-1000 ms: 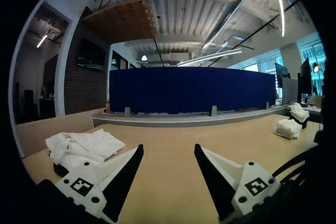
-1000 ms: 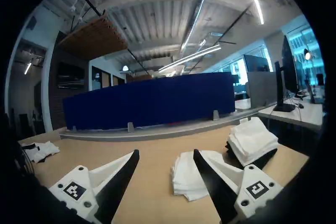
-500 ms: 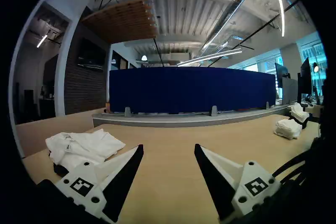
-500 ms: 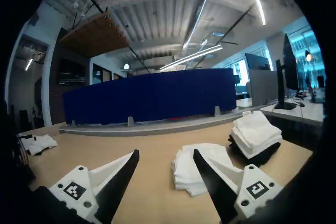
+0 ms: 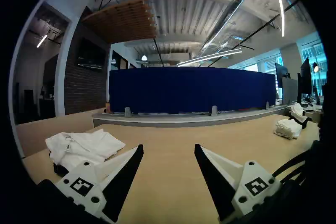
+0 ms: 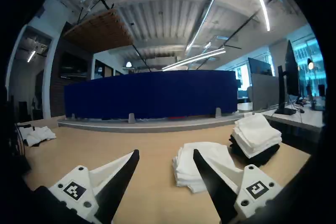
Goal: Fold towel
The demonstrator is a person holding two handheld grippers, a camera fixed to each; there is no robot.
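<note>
In the left gripper view, a loose pile of white towels [image 5: 82,147] lies on the wooden table [image 5: 168,140] at the left, just beyond my open left gripper [image 5: 168,151], which holds nothing. A folded white towel [image 5: 288,128] sits far right. In the right gripper view, a folded white towel [image 6: 197,164] lies right behind the right finger of my open right gripper [image 6: 165,156], which is empty. A taller stack of folded towels [image 6: 255,134] rests on something black to its right. The loose pile [image 6: 35,134] shows far left.
A blue divider panel [image 5: 189,89] on a grey rail [image 5: 168,119] closes off the table's far side. Monitors [image 6: 290,77] stand on a desk at the right. A low wooden wall [image 5: 54,127] borders the table's left end.
The right gripper view has levelled and swung slightly, so the folded towels sit a little lower and more to the left. The left gripper has hardly moved. Both stay open.
</note>
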